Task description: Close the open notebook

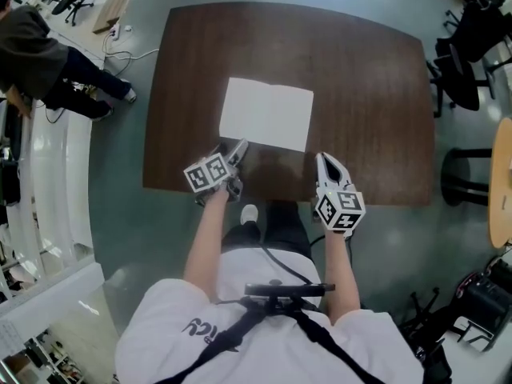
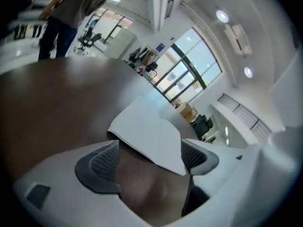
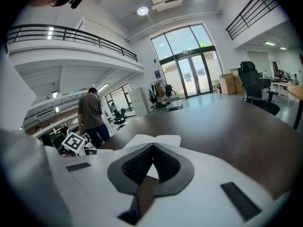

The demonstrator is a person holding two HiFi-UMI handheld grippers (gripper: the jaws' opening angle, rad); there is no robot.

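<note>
A white notebook (image 1: 266, 113) lies open and flat in the middle of the dark brown table (image 1: 368, 86). My left gripper (image 1: 239, 147) is at the notebook's near left corner, rolled to one side. In the left gripper view the left gripper (image 2: 149, 159) stands open; the notebook (image 2: 147, 129) has its near corner just beyond the wide-apart pads (image 2: 102, 162), and nothing is pressed between them. My right gripper (image 1: 324, 163) hovers over the table's near edge, short of the notebook's right side. In the right gripper view the right gripper (image 3: 152, 148) is shut and empty, with the notebook (image 3: 163, 139) ahead.
A person (image 1: 36, 58) stands by a white counter at the far left. Black office chairs (image 1: 468, 46) and a stool base (image 1: 464, 174) stand at the right, beside a round wooden tabletop (image 1: 502, 186). Cables (image 1: 128, 54) lie on the floor at the table's left.
</note>
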